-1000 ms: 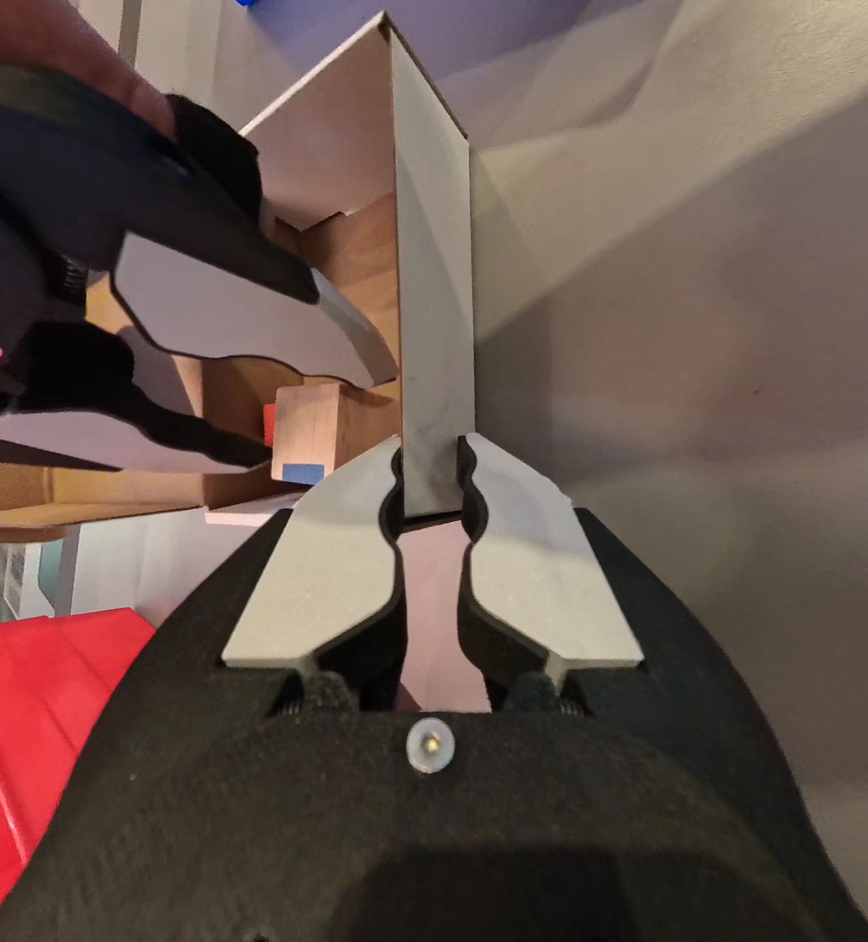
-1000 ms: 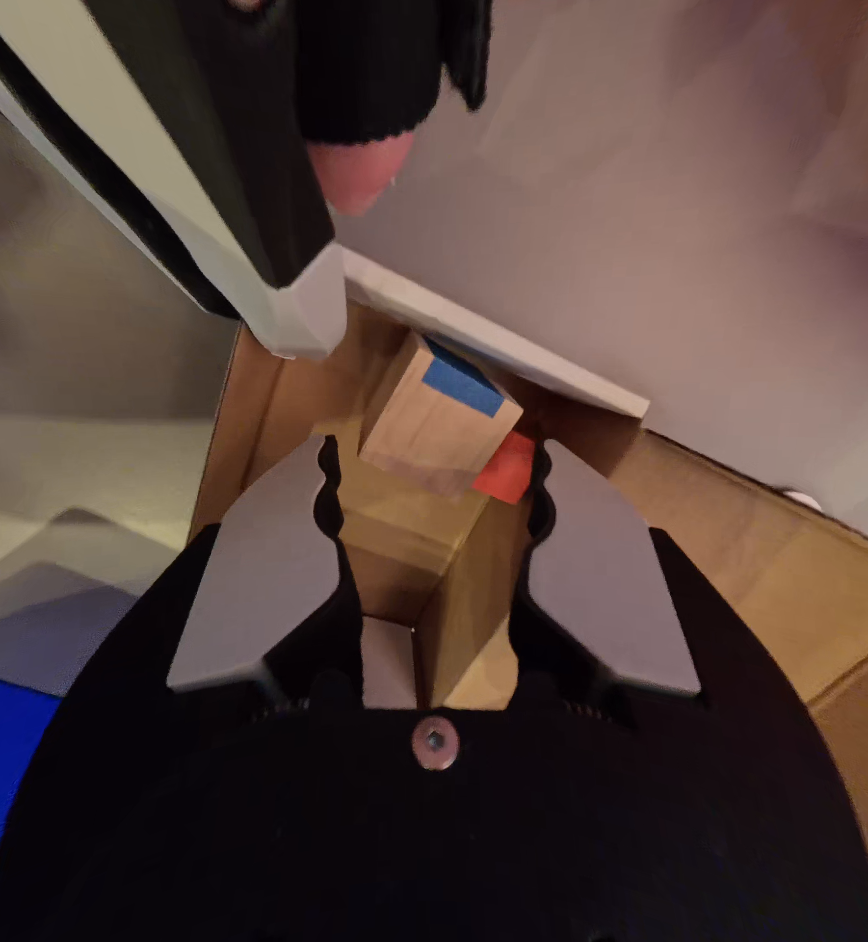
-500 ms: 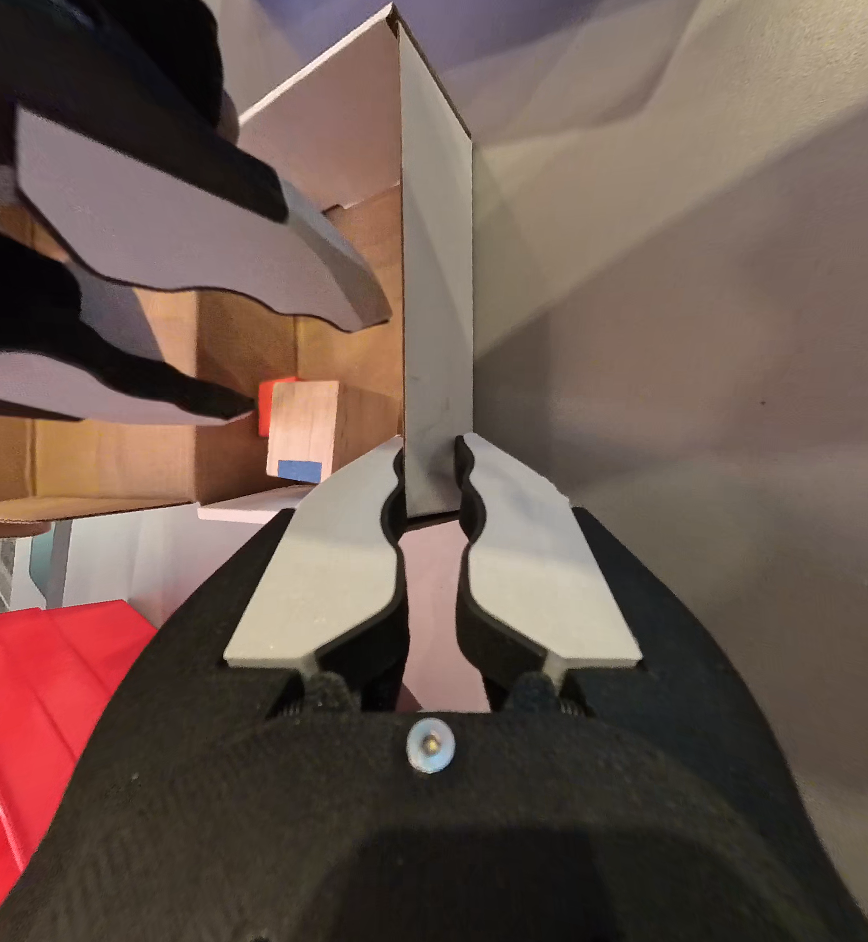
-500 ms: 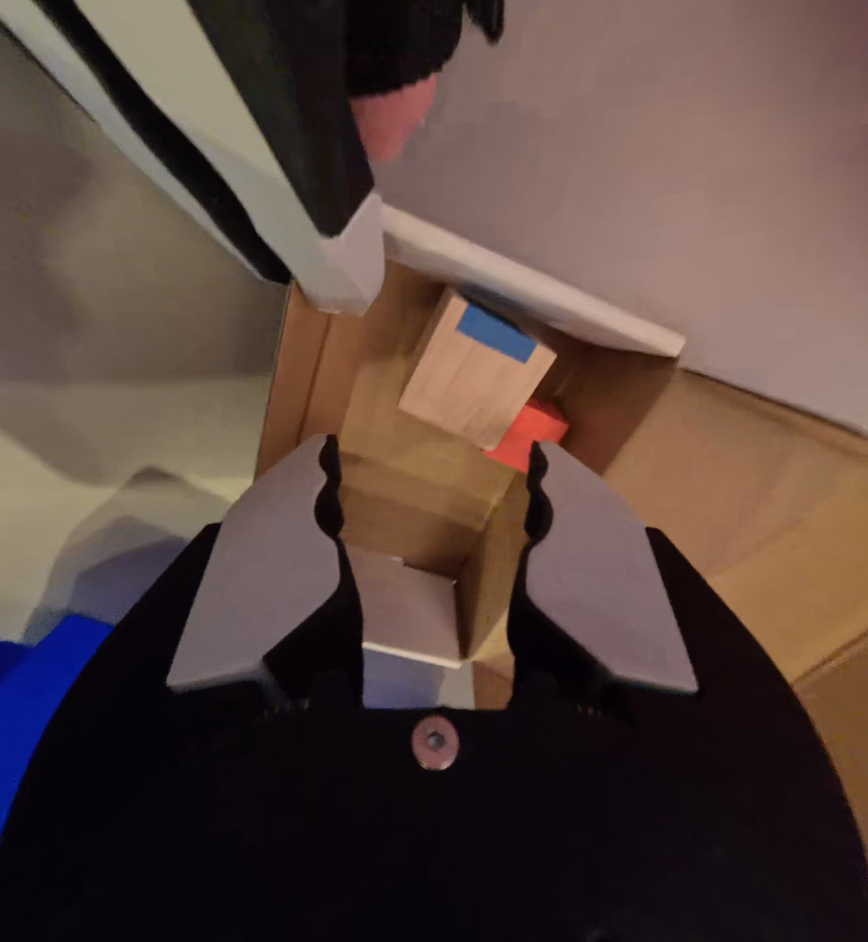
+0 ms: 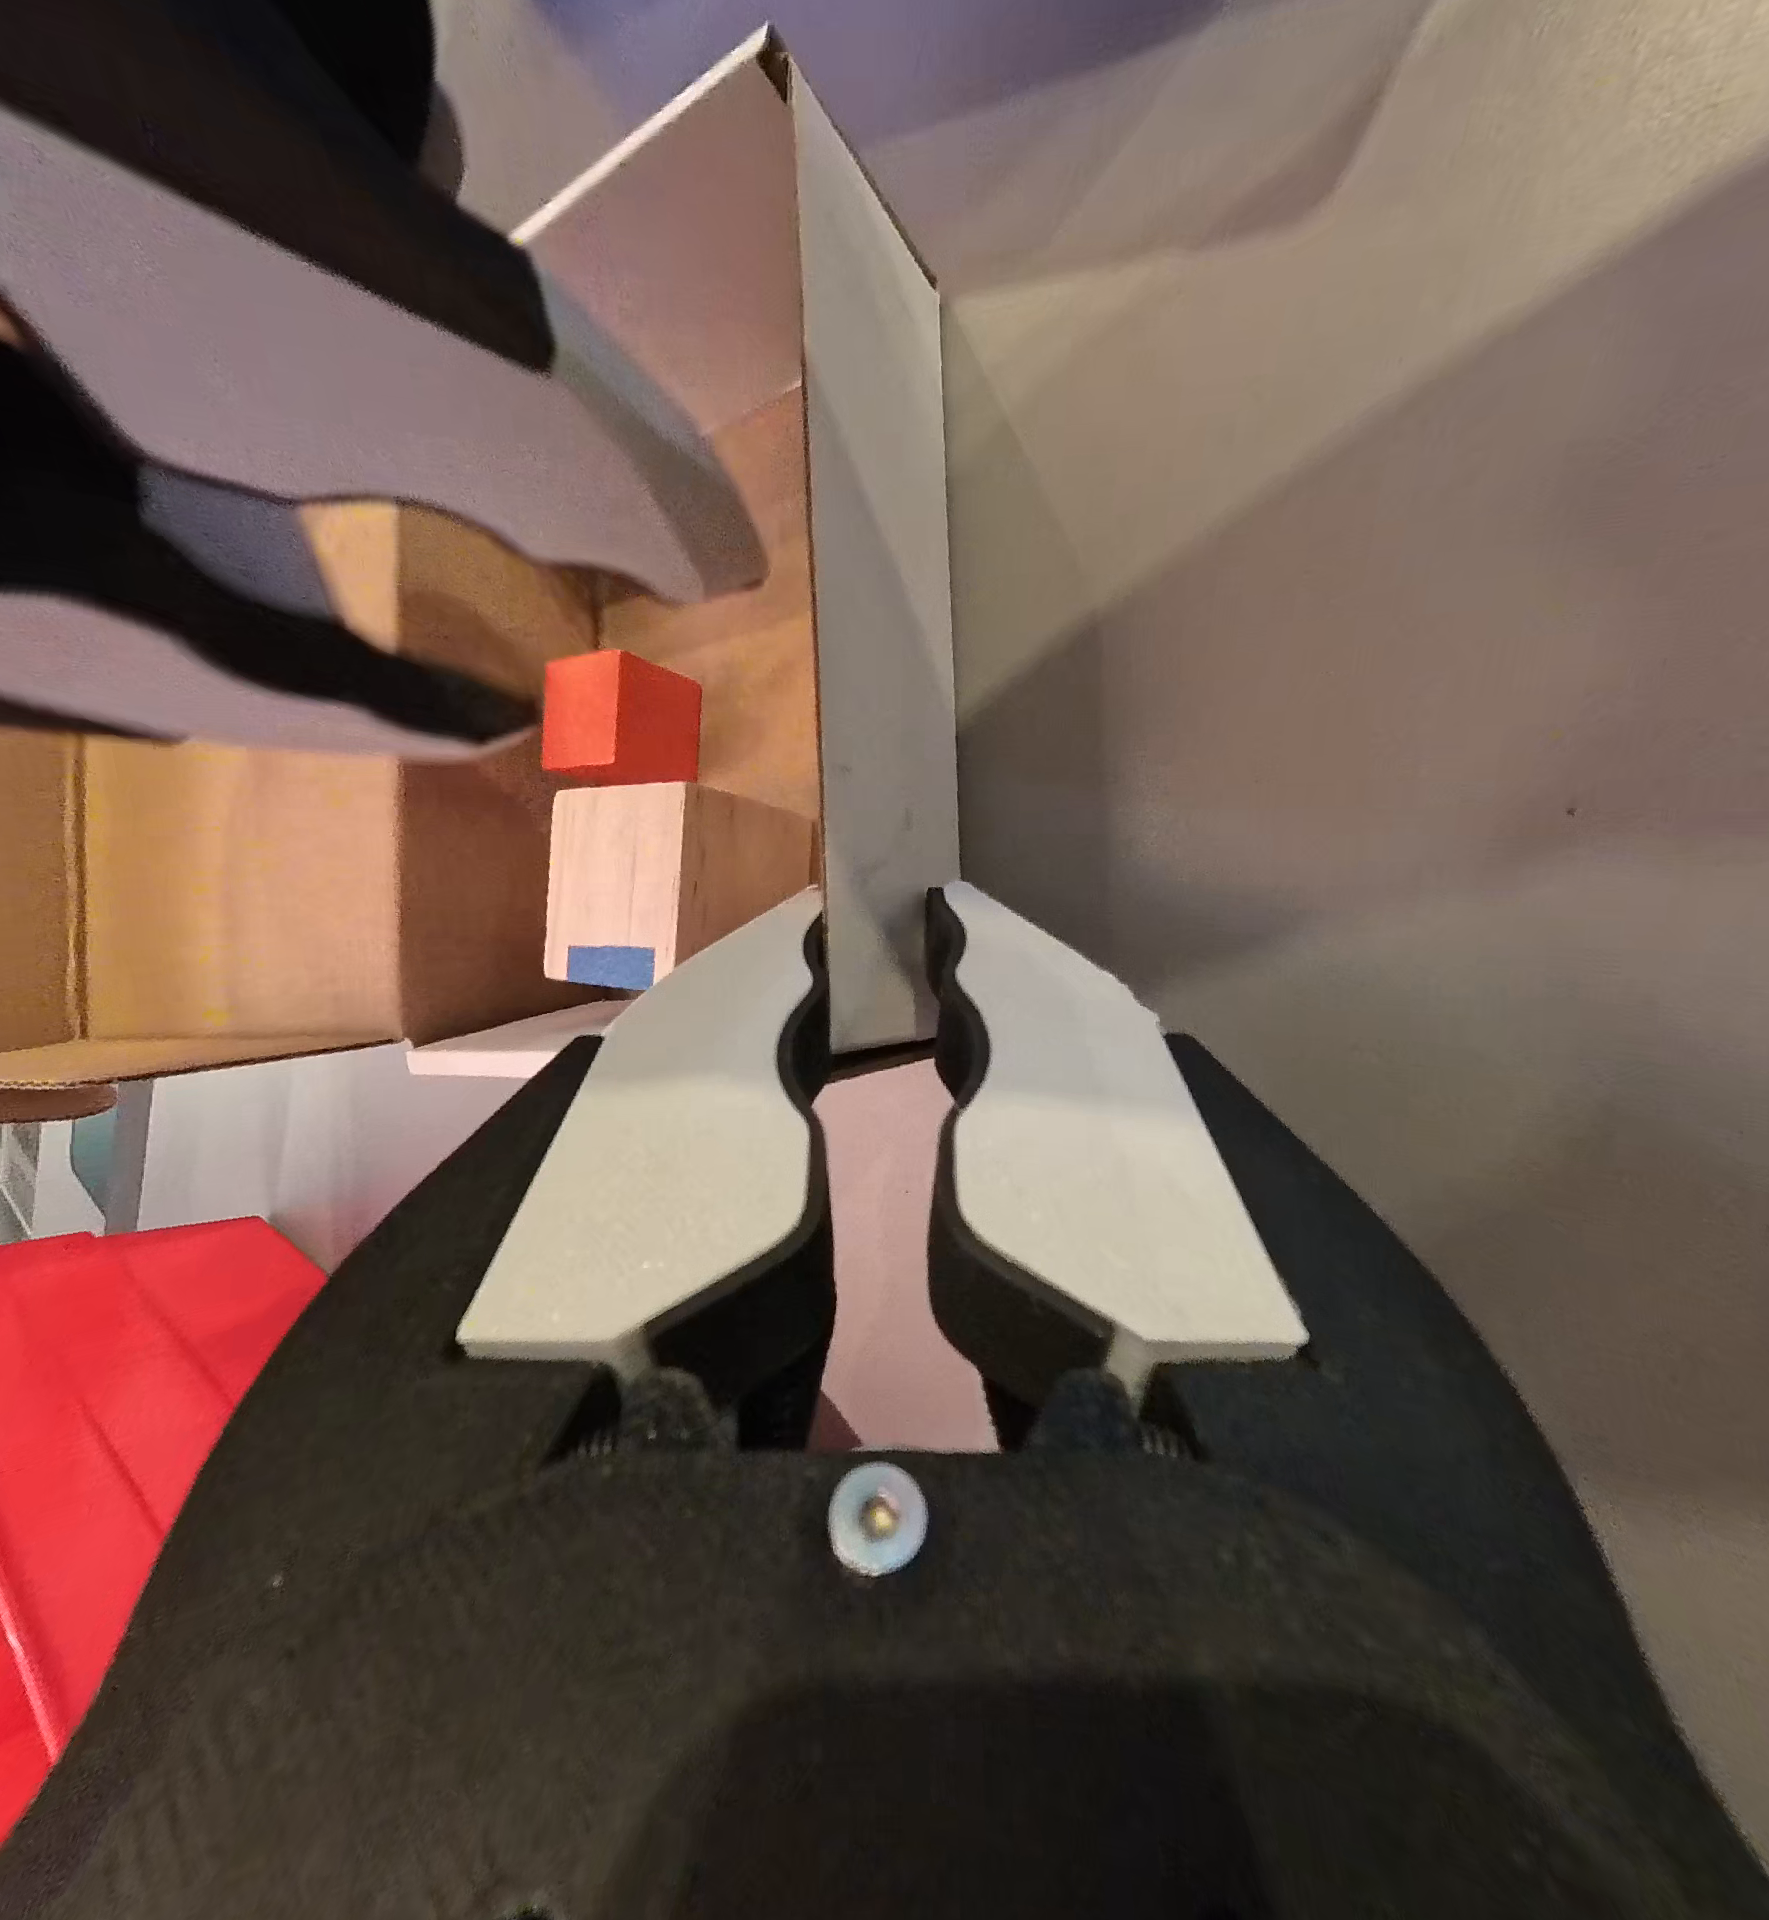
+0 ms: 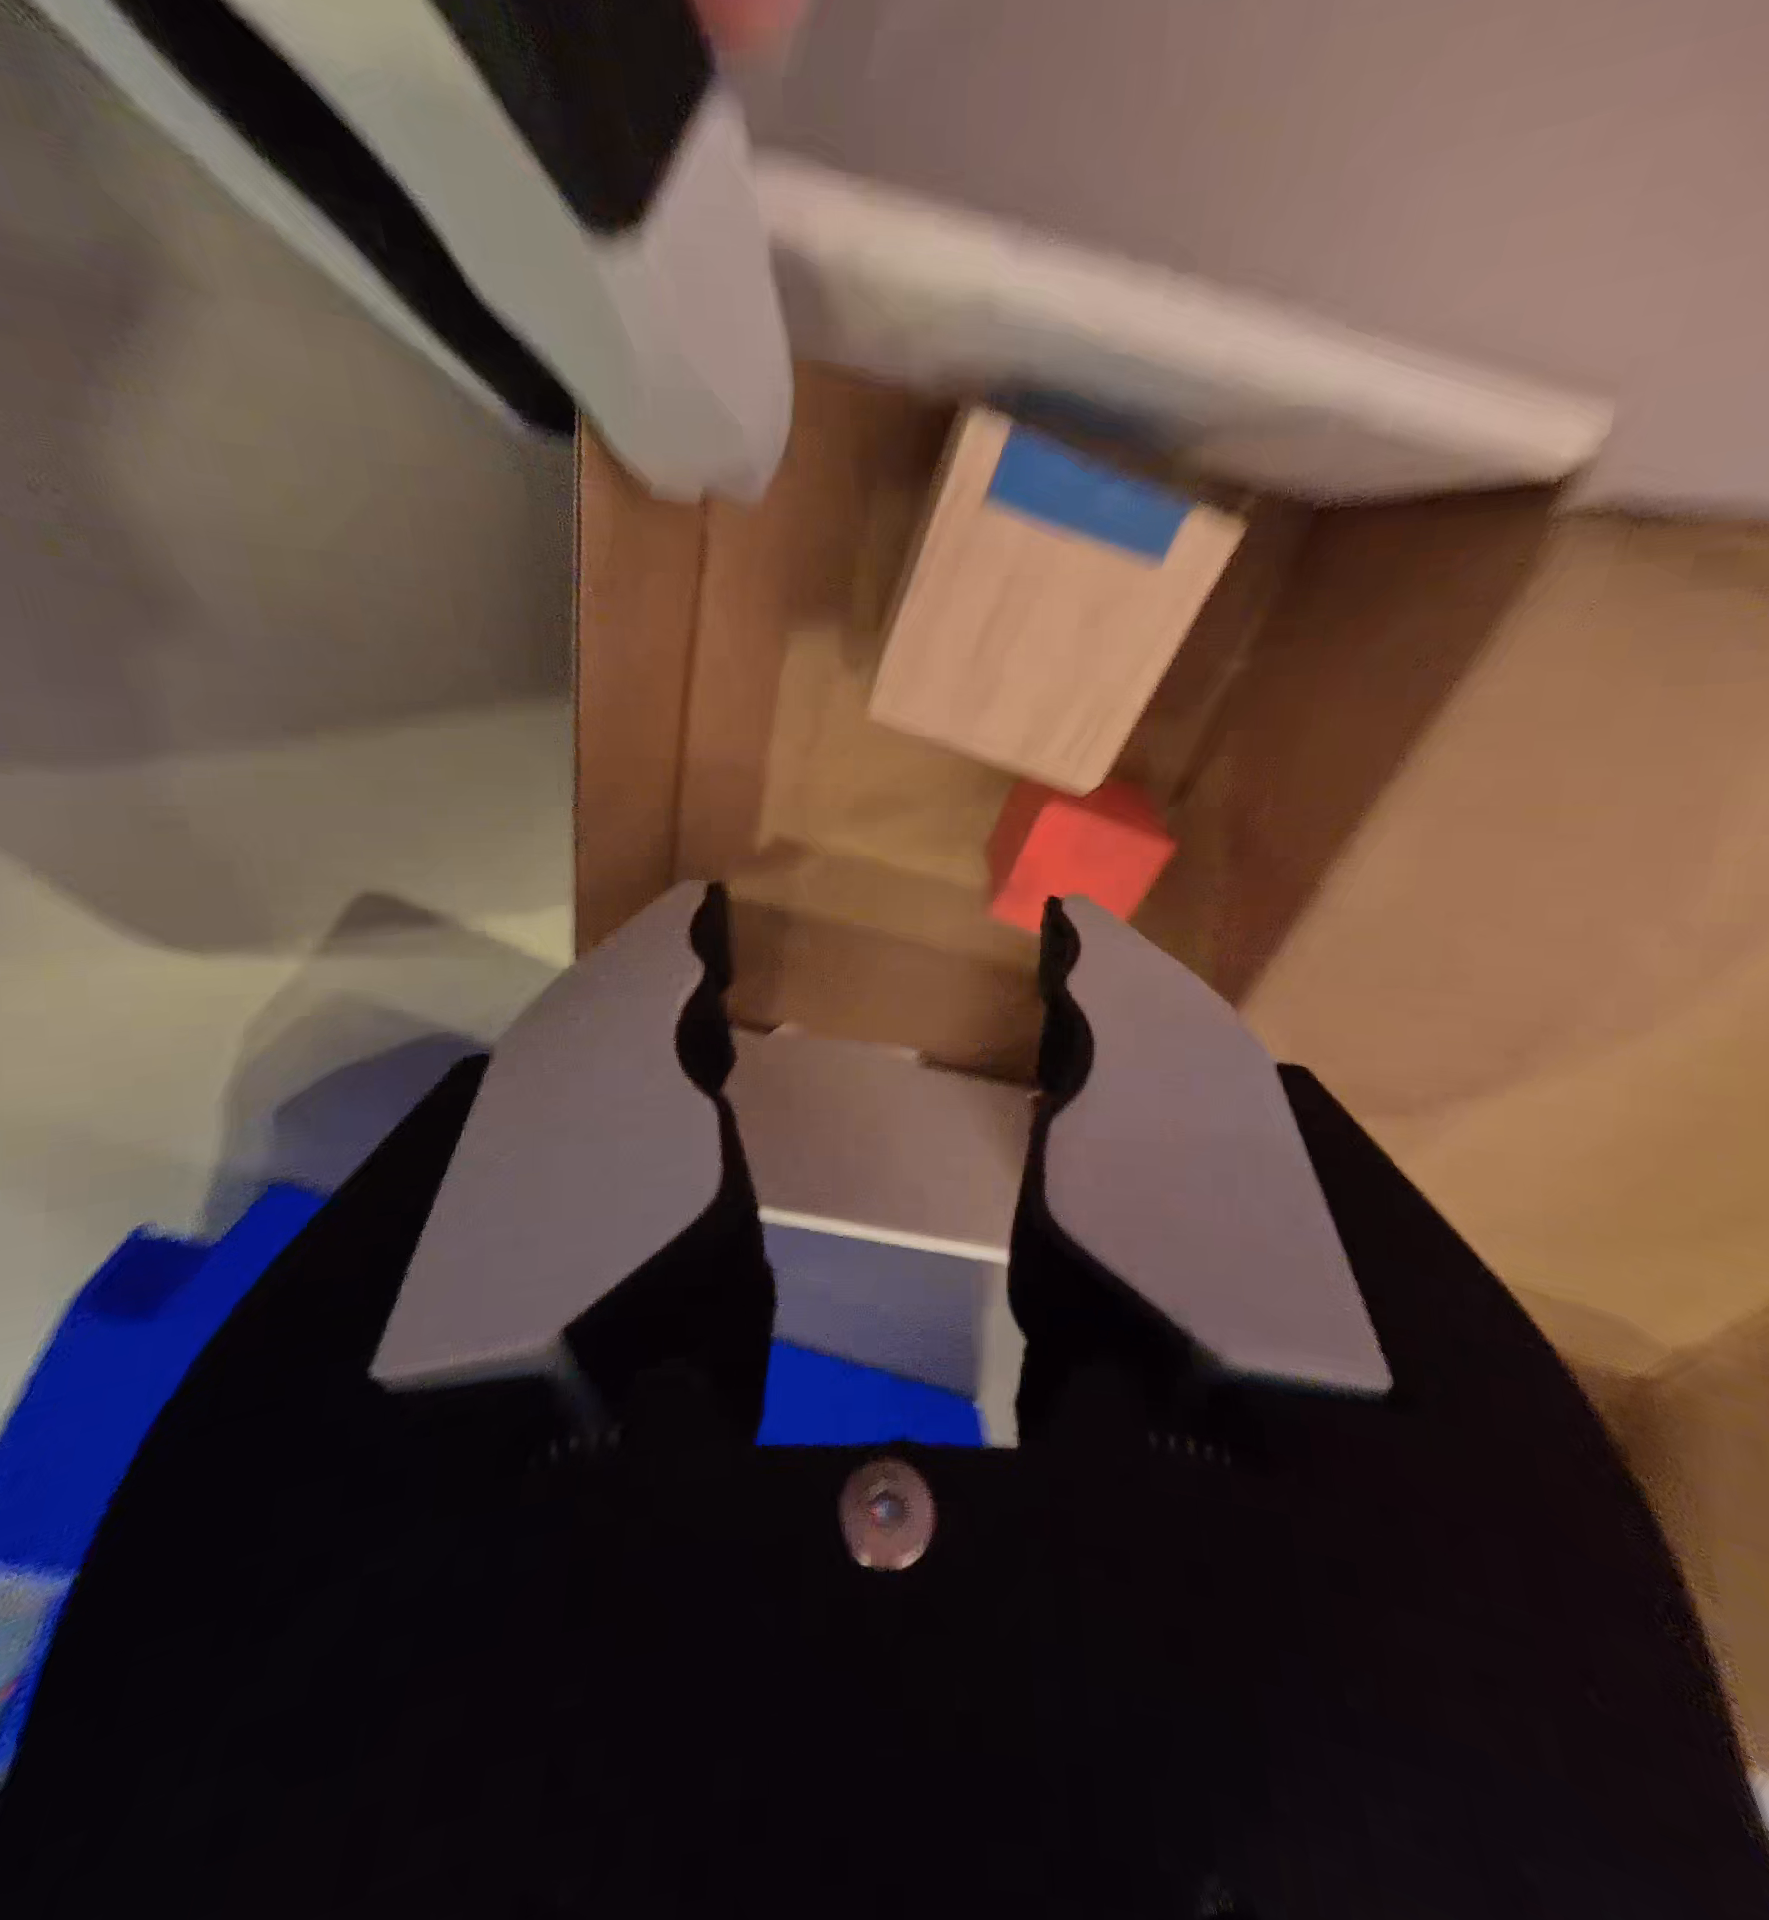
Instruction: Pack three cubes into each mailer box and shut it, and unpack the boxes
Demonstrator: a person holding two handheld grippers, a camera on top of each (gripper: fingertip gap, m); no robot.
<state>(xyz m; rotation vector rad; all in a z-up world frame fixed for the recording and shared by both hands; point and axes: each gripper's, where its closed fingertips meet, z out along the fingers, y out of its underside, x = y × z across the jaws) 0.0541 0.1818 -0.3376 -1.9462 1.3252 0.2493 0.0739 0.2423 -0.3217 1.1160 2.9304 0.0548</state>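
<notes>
Left gripper (image 5: 875,925) is clamped on the white side wall (image 5: 880,644) of the mailer box (image 5: 236,894), right at that wall's near edge, pinning the box. Right gripper (image 6: 875,935) has its fingers apart and holds nothing, over the open box near its corner. Two cubes show inside, hard against the clamped wall: a small red cube (image 5: 618,715) touching a larger wooden cube with blue tape (image 5: 615,883). No third cube visible. Risks: the red cube sits tight against both the wooden one and the wall, so an open jaw coming down likely snags cardboard or catches both cubes. The left grip is shallow on thin board; any sideways push may bend it or slip it free, letting the box shift. Right wrist view is motion-blurred, so alignment is uncertain. The two grippers are also close together, so they could collide.
</notes>
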